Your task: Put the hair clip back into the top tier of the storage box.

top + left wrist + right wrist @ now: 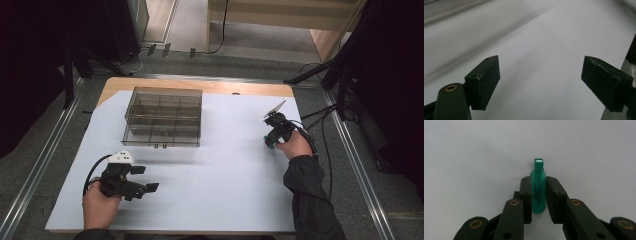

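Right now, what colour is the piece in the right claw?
Translucent green piece, clamped between the right claw jaws; clearest in the right gripper view.

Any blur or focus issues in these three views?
High view: sharp on the white sheet, dark at both side edges. Left gripper view: streaky motion blur across the sheet, while the left tool stays crisp. Right gripper view: sharp green clip between the right tool pads, even light, no glare.

The green piece (538, 192) is sitting between the right gripper's (538, 195) jaws, which are covering its flanks, and in the high view it is showing too small to make out its shape. The box's (163, 117) compartments are looking too dim to read. The upper left of the left gripper view is blurring into streaks.
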Demonstrator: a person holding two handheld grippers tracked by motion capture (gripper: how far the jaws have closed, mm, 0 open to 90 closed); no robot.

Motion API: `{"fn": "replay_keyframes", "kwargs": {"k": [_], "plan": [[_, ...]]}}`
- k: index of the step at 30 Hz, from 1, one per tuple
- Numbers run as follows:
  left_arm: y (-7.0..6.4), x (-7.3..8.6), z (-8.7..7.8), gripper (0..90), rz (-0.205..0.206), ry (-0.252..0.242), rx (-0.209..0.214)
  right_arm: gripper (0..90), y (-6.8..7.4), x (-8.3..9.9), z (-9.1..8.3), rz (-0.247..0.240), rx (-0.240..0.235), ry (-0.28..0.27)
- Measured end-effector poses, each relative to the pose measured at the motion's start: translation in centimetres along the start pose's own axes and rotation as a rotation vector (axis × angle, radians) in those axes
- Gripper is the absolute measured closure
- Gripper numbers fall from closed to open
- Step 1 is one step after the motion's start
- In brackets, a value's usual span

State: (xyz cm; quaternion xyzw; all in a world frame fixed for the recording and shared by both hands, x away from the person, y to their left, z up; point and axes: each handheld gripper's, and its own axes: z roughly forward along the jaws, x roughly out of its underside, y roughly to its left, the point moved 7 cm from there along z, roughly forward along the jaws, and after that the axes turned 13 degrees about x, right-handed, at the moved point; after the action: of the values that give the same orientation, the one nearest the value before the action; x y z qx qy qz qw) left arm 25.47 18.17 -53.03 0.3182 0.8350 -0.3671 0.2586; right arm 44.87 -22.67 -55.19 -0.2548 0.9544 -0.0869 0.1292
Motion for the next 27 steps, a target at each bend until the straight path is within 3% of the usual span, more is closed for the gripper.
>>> {"fn": "replay_keyframes", "kwargs": {"k": [12,14,19,27], "plan": [[0.0,0.1,0.0,16.4,-0.001,0.002,-0.005,77.9,-0.2,0.0,-0.1,0.017,-0.027,-0.01],[0.0,0.1,0.0,16.4,-0.006,-0.002,-0.001,77.9,0.0,-0.2,-0.3,0.014,-0.055,-0.027],[0.0,0.2,-0.1,16.4,-0.006,0.002,0.001,77.8,0.3,-0.4,-0.5,0.006,-0.05,-0.03],[0.0,0.2,-0.1,16.4,-0.006,0.001,0.001,77.8,0.9,-0.9,-2.0,0.004,-0.082,-0.102]]}}
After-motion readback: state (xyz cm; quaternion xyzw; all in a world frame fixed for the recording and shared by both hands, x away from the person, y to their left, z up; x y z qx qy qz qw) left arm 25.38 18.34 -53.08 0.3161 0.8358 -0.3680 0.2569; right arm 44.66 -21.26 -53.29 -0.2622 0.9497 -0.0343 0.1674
